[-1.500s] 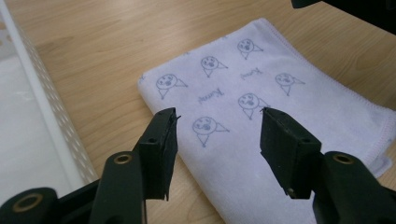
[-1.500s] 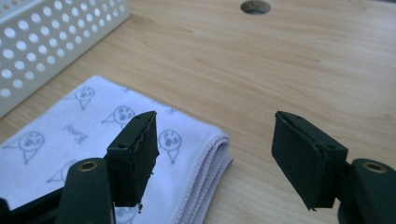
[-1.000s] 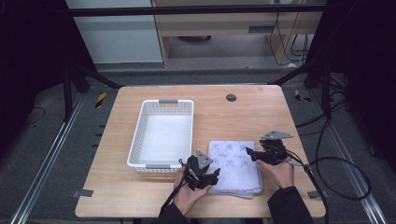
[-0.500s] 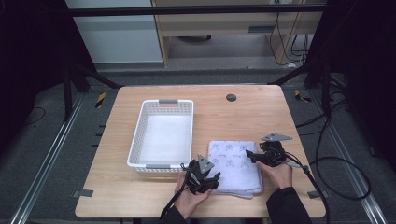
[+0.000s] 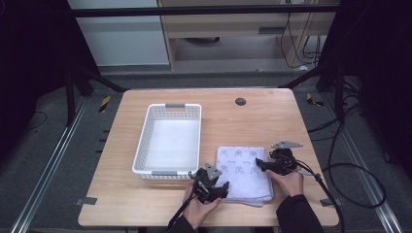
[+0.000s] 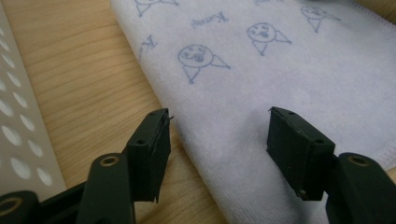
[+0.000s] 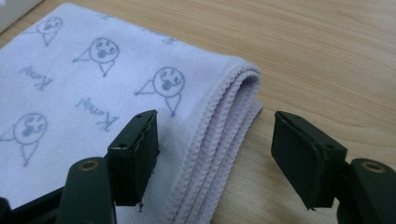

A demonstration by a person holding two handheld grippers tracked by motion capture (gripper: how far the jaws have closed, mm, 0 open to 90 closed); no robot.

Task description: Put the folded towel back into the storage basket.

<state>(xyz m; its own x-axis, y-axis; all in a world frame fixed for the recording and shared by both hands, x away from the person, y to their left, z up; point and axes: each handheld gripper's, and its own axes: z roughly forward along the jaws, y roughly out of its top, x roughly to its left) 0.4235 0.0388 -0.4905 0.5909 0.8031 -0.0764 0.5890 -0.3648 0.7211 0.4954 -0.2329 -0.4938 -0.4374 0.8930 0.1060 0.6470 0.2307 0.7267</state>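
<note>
With the folded towel (image 5: pixel 244 174) lying right of the basket (image 5: pixel 169 141), the left gripper (image 6: pixel 217 135), its jaws just widened, and the right gripper (image 7: pixel 215 149) each straddle an opposite edge, wide open and gripping nothing, apparently to lift it evenly.

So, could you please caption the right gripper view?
Open right tool straddling the folded towel's layered corner on the table.

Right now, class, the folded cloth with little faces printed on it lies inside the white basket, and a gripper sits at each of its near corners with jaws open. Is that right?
Not quite. The cloth lies on the table, to the right of the white basket, not inside it, as the high view shows. The rest holds: the left gripper and right gripper sit at its corners, jaws open.
</note>
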